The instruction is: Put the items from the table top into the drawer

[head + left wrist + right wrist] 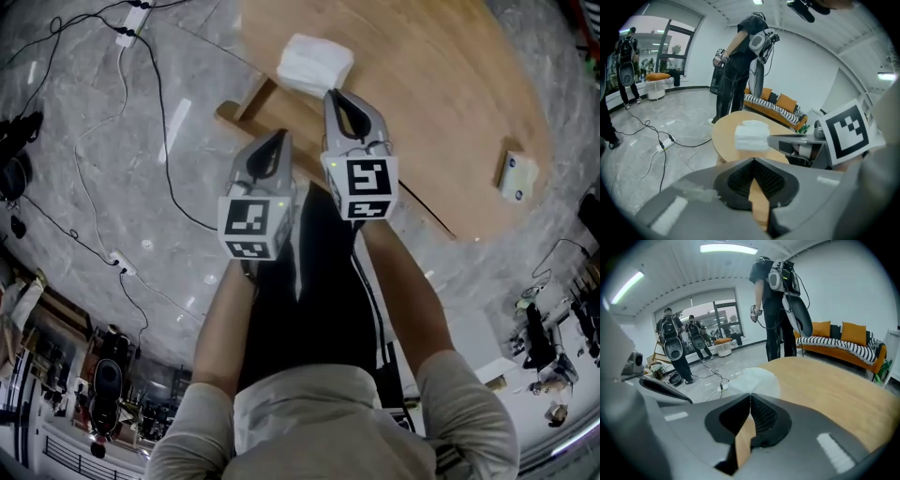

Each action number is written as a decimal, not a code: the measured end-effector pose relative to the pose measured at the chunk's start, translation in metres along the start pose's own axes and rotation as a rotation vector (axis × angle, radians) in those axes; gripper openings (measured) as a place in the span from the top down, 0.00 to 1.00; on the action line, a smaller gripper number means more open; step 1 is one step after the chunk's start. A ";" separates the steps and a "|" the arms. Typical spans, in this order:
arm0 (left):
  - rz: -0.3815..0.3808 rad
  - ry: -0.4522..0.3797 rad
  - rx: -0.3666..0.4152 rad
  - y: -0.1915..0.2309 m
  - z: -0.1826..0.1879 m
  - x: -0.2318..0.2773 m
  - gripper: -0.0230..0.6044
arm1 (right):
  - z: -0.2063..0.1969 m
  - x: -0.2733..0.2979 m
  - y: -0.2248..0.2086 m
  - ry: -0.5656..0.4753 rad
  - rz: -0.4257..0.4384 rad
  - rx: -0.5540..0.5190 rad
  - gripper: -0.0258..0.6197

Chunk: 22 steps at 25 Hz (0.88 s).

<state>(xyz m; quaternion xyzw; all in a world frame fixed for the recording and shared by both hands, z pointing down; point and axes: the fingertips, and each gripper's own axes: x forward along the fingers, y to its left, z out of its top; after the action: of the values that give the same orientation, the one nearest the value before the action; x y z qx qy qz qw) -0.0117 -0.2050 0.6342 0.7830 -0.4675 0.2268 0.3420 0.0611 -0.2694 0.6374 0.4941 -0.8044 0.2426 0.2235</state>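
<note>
The left gripper (278,141) and right gripper (331,97) hover near a white bundle (314,64) on the wooden table (450,112) — both with jaws closed, empty.

This looks like a robotics recording lab set up in an open office or showroom hall. A polished grey stone floor (202,66) is strewn with black cables (165,117) and a white power strip (664,143), and several people, one close by (776,310), wear backpack rigs. A round wooden table (441,103), a sofa (774,106) with orange cushions, white walls, strip ceiling lights (726,248) and what seem to be glass doors (723,317) at the far, blurry end furnish it.
</note>
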 end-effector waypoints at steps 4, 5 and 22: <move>0.008 -0.011 -0.006 0.009 -0.005 -0.011 0.93 | -0.005 -0.005 0.021 -0.003 0.013 -0.003 0.94; 0.010 -0.012 -0.007 0.011 -0.008 -0.014 0.93 | -0.007 -0.007 0.026 -0.002 0.015 -0.003 0.94; 0.056 -0.021 -0.058 0.038 -0.048 -0.054 0.93 | -0.052 -0.020 0.078 0.042 0.039 0.009 0.94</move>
<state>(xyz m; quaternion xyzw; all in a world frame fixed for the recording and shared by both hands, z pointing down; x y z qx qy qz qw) -0.0718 -0.1505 0.6418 0.7614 -0.4993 0.2146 0.3534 0.0052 -0.1925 0.6529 0.4740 -0.8080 0.2609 0.2332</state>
